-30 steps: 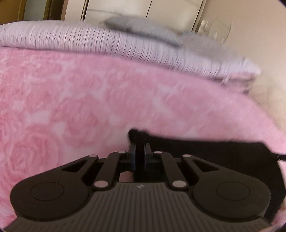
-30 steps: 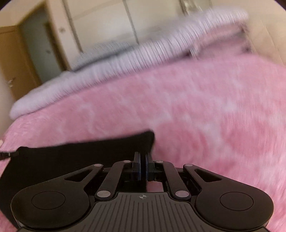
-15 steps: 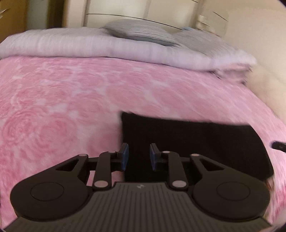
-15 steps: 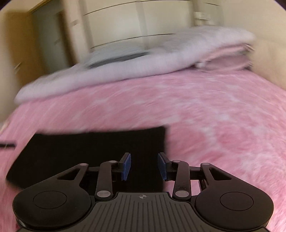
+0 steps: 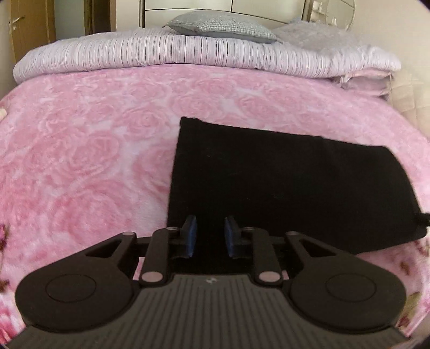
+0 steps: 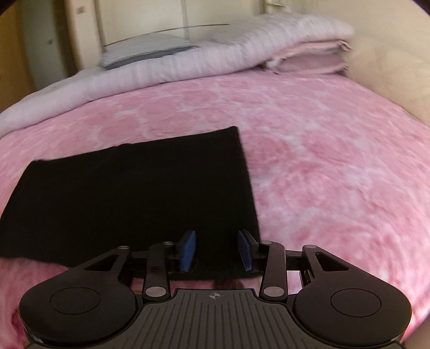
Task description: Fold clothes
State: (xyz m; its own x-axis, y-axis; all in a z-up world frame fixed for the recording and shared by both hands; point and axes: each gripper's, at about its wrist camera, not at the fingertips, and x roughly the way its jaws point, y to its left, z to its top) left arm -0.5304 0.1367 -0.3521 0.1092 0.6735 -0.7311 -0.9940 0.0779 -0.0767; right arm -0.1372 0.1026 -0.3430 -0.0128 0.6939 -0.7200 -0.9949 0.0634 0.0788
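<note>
A black garment (image 5: 282, 182) lies flat as a folded rectangle on the pink rose-patterned blanket (image 5: 94, 150). My left gripper (image 5: 209, 235) is open above the garment's near left corner, with nothing between its blue pads. In the right wrist view the same black garment (image 6: 129, 193) spreads to the left. My right gripper (image 6: 217, 249) hovers open over its near right corner, holding nothing. A small dark cord end (image 5: 423, 218) sticks out at the garment's right edge.
A striped white duvet (image 5: 188, 53) is rolled up along the far side of the bed, with a grey pillow (image 5: 220, 25) on top. A folded pink cover (image 6: 311, 61) lies at the far right. Wardrobe doors and a brown door (image 5: 18, 29) stand behind.
Both grippers were shut on the garment's near corners a second ago. They opened, let the cloth drop flat, and pulled back and up.
</note>
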